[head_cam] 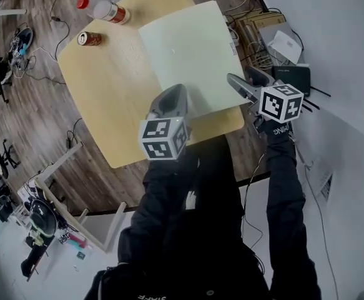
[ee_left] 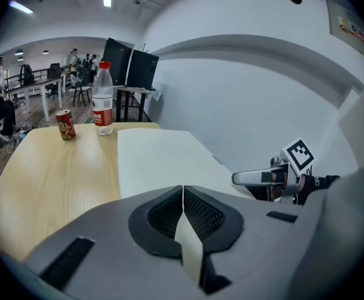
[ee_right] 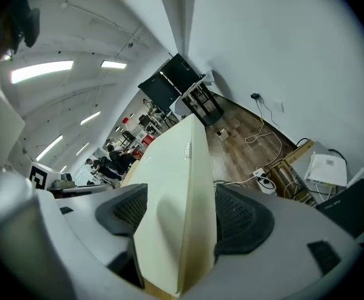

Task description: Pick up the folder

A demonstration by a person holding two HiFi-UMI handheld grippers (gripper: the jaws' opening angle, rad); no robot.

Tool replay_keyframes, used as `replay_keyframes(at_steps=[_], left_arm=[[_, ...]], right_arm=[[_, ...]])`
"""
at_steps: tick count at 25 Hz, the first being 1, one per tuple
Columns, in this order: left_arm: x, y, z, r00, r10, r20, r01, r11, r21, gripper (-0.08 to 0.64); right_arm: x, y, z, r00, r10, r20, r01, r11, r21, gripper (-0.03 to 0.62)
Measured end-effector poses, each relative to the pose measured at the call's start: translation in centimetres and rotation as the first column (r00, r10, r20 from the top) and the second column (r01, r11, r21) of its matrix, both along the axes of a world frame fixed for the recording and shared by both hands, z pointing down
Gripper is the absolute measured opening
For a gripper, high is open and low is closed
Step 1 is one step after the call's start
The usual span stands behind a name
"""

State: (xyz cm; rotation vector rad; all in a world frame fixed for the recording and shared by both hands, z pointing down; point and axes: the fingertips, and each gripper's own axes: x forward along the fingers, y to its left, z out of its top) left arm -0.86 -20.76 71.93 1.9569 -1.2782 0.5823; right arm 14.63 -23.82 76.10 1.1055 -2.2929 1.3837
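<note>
A pale cream folder (head_cam: 191, 55) lies flat on the right half of the wooden table (head_cam: 107, 86). My left gripper (head_cam: 171, 99) hovers at the folder's near edge. In the left gripper view its jaws (ee_left: 183, 195) are shut with nothing gripped, and the folder (ee_left: 160, 161) stretches ahead of them. My right gripper (head_cam: 236, 83) is at the folder's right edge. In the right gripper view that gripper (ee_right: 180, 195) is open, and the folder's edge (ee_right: 175, 167) stands between the two pads. I cannot see either pad pressing on it.
At the table's far left stand a red-capped plastic bottle (head_cam: 107, 9) and a red can (head_cam: 89, 39), also visible as the bottle (ee_left: 102, 99) and can (ee_left: 65, 124). Boxes, a power strip and cables (head_cam: 275, 36) lie on the floor right of the table. The person's legs are at the near edge.
</note>
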Motion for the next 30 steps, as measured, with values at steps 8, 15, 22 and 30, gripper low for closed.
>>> replay_keyframes(at_steps=[8, 15, 22, 30], left_arm=[[0.2, -0.4, 1.0, 1.000, -0.002, 0.005, 0.002, 1.000, 0.000, 0.035], [0.2, -0.5, 1.5, 1.000, -0.008, 0.007, 0.008, 1.000, -0.004, 0.035], [0.4, -0.5, 1.8, 1.000, -0.012, 0.010, 0.012, 1.000, -0.010, 0.035], [-0.1, -0.9, 1.4, 1.000, -0.019, 0.020, 0.019, 1.000, -0.008, 0.035]], right_arm=[[-0.9, -0.6, 2.6, 0.994, -0.054, 0.098, 0.062, 0.995, -0.083, 0.393], [-2.3, -0.4, 2.8, 0.956, -0.091, 0.278, 0.128, 0.985, -0.119, 0.434], [-2.6, 0.4, 4.0, 0.928, -0.159, 0.337, 0.227, 0.958, -0.173, 0.445], [-2.7, 0.4, 3.3, 0.912, -0.120, 0.391, 0.213, 0.956, -0.202, 0.364]])
